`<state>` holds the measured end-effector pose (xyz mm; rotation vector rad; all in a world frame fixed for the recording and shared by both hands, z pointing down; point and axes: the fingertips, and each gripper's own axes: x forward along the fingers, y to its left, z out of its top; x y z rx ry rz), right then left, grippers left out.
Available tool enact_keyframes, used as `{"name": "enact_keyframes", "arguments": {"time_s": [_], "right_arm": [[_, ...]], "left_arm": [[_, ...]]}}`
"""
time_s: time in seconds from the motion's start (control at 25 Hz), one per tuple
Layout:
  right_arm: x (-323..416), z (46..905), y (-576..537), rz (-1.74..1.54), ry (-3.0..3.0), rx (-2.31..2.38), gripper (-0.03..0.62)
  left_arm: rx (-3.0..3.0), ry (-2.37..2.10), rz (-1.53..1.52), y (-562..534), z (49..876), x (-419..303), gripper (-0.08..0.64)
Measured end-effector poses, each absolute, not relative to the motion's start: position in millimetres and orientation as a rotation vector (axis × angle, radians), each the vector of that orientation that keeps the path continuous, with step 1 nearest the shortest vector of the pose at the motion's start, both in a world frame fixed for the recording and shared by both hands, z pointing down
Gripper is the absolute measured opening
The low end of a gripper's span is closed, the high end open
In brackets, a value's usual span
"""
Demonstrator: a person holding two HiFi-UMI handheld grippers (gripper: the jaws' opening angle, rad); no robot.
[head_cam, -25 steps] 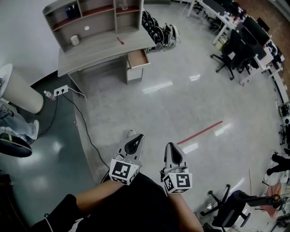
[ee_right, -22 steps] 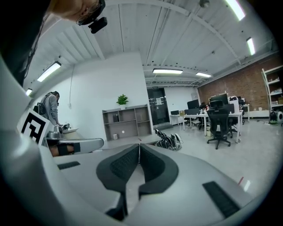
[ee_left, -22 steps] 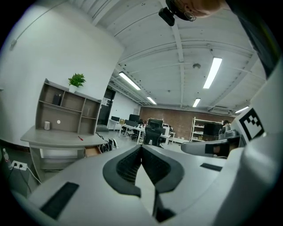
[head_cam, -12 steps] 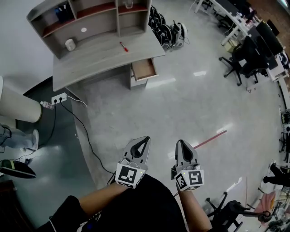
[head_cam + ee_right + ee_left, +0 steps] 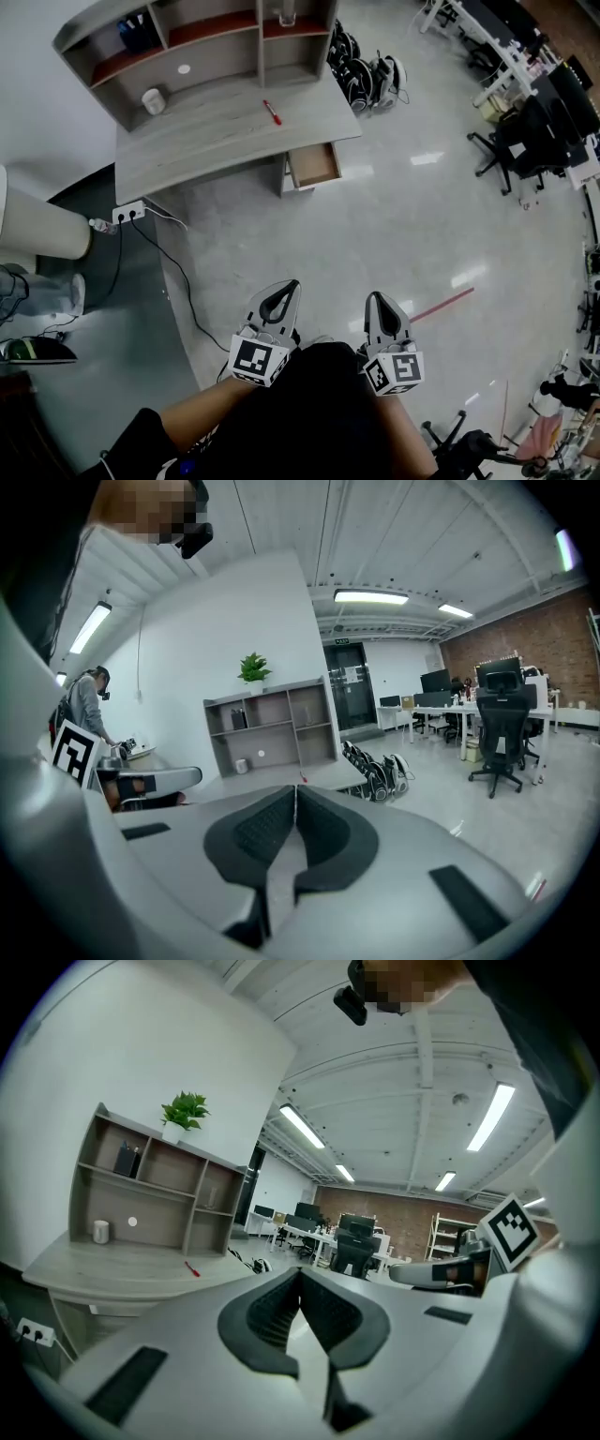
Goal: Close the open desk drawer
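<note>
Both tools are pressed together and carry nothing: the left tool (image 5: 281, 298) and the right tool (image 5: 380, 309) sit low in the head view, well apart from the job. What I have to shut is the open light-wood drawer (image 5: 314, 164). It is pulled out from under the right end of the grey wood-grain desk (image 5: 216, 131), with its front facing the open floor.

The main risk, as I judge it, is coming in off-centre and pushing one corner of the drawer front, which could skew it and jam it. A closed tool tip could also slip off the front and over the drawer's edge. A hard shove might shake the small red pen (image 5: 272, 112) lying on the desk above.

Further out, a thin black cable (image 5: 178, 272) trails across the floor from the white power strip (image 5: 129, 213) on my left, and I could trip on it if I drift that way. The pale polished floor (image 5: 375, 234) between me and the drawer is open. Black bags (image 5: 361, 75) lie beyond the desk's right end, and black office chairs (image 5: 525, 131) stand far right.
</note>
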<state>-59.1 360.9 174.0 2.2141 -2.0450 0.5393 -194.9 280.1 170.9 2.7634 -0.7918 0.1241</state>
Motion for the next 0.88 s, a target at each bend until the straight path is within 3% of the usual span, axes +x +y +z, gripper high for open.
{"name": "enact_keyframes", "arguments": {"time_s": [0.36,0.56,0.88], "right_arm": [[-61,177,312,0.488,-2.126,2.093,0.018],[-60,163,271,0.293,-2.198,2.053,0.018],[-14,179,201,0.230,-2.275,1.927,0.018]], "left_arm": [[2.743,-0.806,0.112,248,174,-190,0.014],[2.704,-0.806,0.121,221,180,-184,0.014],[2.819,-1.005,0.187,169,178,-136,0.014]]}}
